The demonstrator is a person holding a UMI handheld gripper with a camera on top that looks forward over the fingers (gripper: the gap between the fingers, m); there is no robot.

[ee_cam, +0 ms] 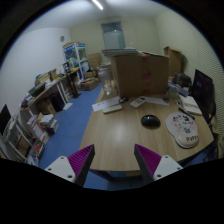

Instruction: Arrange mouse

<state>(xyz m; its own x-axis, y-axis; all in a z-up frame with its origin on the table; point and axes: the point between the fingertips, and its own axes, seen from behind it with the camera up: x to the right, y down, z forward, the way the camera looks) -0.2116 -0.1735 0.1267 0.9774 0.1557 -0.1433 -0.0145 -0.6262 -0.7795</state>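
A dark round mouse [150, 121] lies on the wooden table [115, 135], well beyond my fingers and to their right. Next to it on the right lies a white oval mouse mat [183, 129] with a red pattern. My gripper [112, 161] is held above the table's near edge, open and empty, with the purple pads [81, 159] far apart. Nothing stands between the fingers.
A large cardboard box [138, 72] stands at the table's far end, with papers [112, 104] in front of it. A dark monitor [204, 94] stands at the right edge. Shelves and clutter [40, 105] line the left wall across the blue floor [70, 128].
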